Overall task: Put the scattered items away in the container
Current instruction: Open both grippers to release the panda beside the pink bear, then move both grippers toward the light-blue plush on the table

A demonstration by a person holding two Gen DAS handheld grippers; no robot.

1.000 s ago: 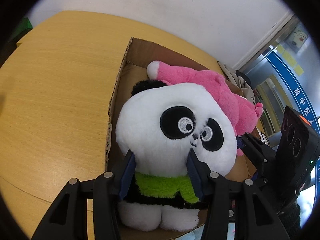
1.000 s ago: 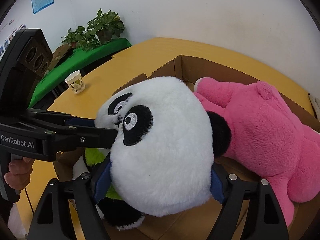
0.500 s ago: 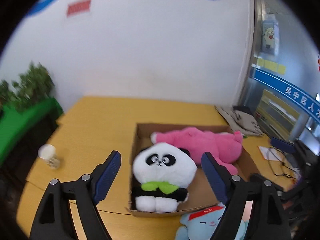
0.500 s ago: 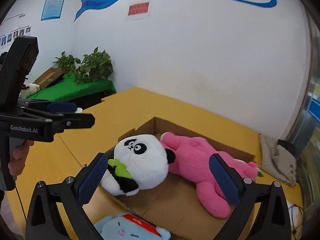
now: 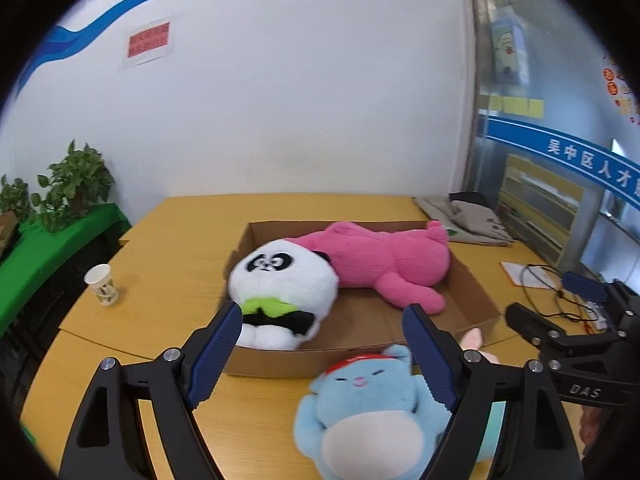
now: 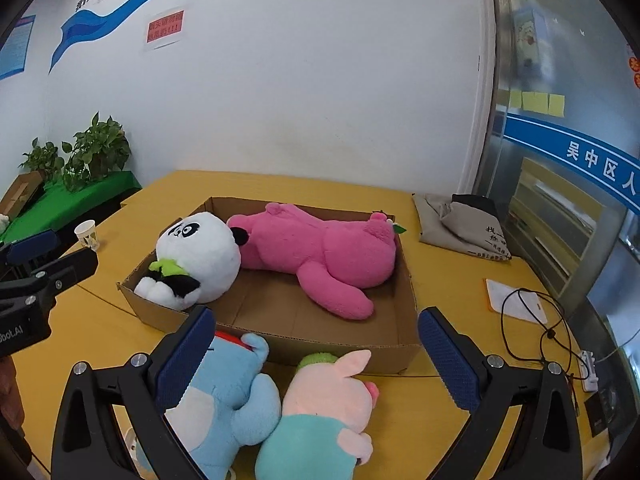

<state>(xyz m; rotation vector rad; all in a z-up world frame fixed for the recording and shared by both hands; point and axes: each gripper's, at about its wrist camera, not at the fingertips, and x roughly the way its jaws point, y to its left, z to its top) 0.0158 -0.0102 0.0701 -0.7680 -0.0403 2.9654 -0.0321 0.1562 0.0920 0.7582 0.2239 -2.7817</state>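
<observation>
— Where closest to the lenses, what of the two tools?

— Left gripper (image 5: 322, 346) tilted downward, blue pads spread wide, nothing pinched between them. Right gripper (image 6: 314, 354) likewise angled down, jaws fully apart and empty. Both raised above the near table edge, side by side, each visible at the margin of the other's view.

— And directly beneath?

— Blue plush (image 6: 224, 396) lying on its back on the yellow table (image 5: 176, 240), outside the box, red cap toward the cardboard wall. Pressed against its side, a pink pig plush (image 6: 328, 400) in a teal top, also outside, just in front of the near wall.

— Further on?

— Cardboard box (image 6: 340, 350), shallow and open-topped. Inside at the left end, panda plush (image 5: 282, 288) sitting upright with a green collar, leaning against a pink plush (image 5: 384, 264) stretched lengthwise along the far wall, legs toward the box's middle.

— Beyond the box?

— Paper cup (image 5: 101, 284) standing off to the left, well apart from the box. Folded grey bag (image 6: 464, 224) at the far right corner of the table; black cable (image 6: 528, 320) and a sheet of paper nearer on that side. Potted plants (image 6: 96, 152) on a green-covered shelf against the white wall.
</observation>
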